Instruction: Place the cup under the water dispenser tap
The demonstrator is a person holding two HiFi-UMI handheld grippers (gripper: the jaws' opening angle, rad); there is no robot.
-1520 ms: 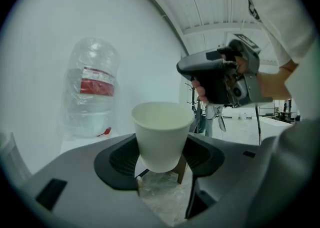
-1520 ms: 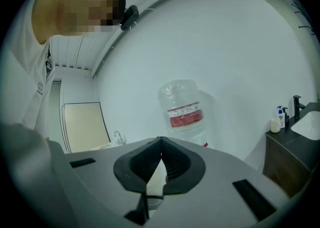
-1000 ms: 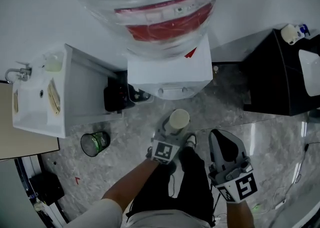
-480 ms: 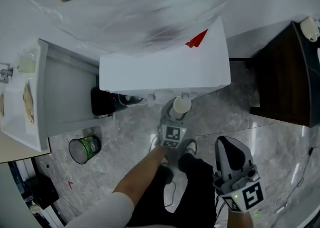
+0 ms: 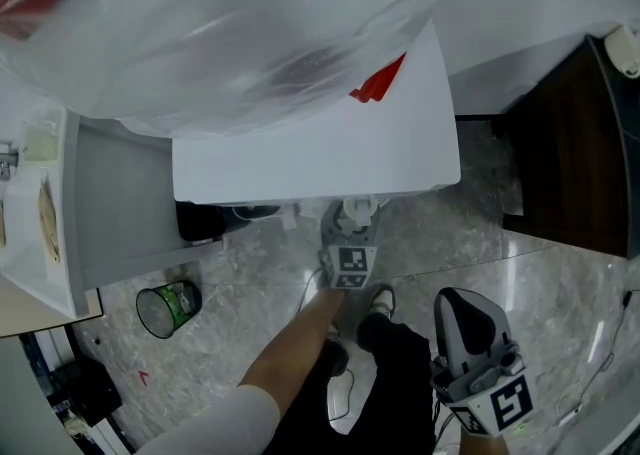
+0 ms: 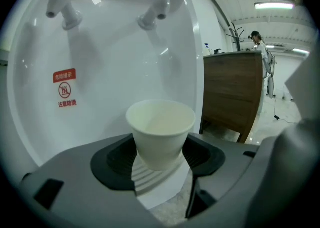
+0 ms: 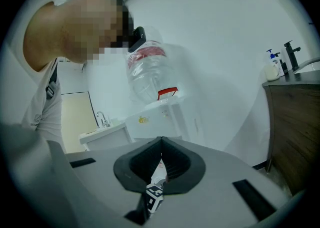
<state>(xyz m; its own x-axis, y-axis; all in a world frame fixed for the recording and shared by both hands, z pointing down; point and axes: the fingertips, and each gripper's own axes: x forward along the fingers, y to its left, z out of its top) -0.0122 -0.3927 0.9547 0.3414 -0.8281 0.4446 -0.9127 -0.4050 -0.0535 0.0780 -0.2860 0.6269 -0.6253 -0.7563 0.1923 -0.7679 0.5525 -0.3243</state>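
Here, your left gripper (image 5: 352,241) clasps the white paper cup (image 6: 160,132) beneath the white water dispenser's (image 5: 320,148) blue-capped tap (image 6: 156,5). A brown wooden cabinet (image 6: 232,91) flanks the dispenser. Your right gripper (image 7: 160,144) is closed and empty.

Seen from my remote desk, head view: the big clear plastic water bottle (image 5: 230,33) is blurred and cropped by the top edge. The white box-shaped water dispenser (image 5: 320,148) hides most of the white paper cup (image 5: 360,209). In the left gripper view, the blue-collared tap (image 6: 156,5) runs off the top, and the red warning label (image 6: 64,89) is too small for me to read.
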